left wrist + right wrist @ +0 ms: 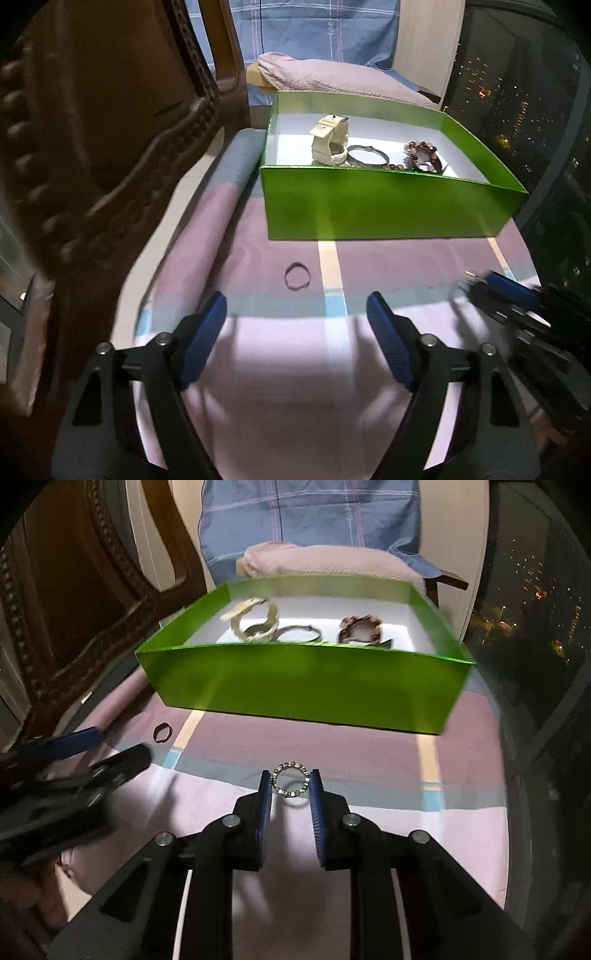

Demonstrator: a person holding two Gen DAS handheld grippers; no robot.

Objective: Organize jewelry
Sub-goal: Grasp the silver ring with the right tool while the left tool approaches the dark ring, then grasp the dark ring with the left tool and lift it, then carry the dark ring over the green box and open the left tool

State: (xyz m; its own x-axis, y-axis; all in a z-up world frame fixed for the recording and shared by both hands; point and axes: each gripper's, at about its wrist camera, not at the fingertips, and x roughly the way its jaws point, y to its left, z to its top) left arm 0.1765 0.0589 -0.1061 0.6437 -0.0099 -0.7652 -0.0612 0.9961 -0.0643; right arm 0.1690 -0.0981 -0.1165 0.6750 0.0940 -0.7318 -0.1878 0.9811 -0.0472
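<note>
Right gripper (290, 783) sits nearest the lens, its blue pads closed most of the way onto a small beaded ring (290, 782), pinched on both sides and held just above the striped cloth (369, 738), its shadow showing beneath. Left gripper (296, 310) hangs wide open, holding nothing, aimed at a thin dark ring (297, 276) lying flat on the cloth just ahead of its fingertips and short of the green box (369, 206). Box stands beyond both tools, open-topped; inside are a white watch (330, 142), a metal bangle (367, 155) touching it and a red-beaded bracelet (423, 153) to the right. Step in hand looks like carrying the beaded ring to the box, with most pieces already in. Next move calls for lifting it over the near wall, which stands high from this angle, then parting the pads over bare floor, clear of the bangle. Grip on such a thin ring seems slight, so it could slip. Dark ring remains for the left tool, needing a low, flat pinch against soft fabric.
</note>
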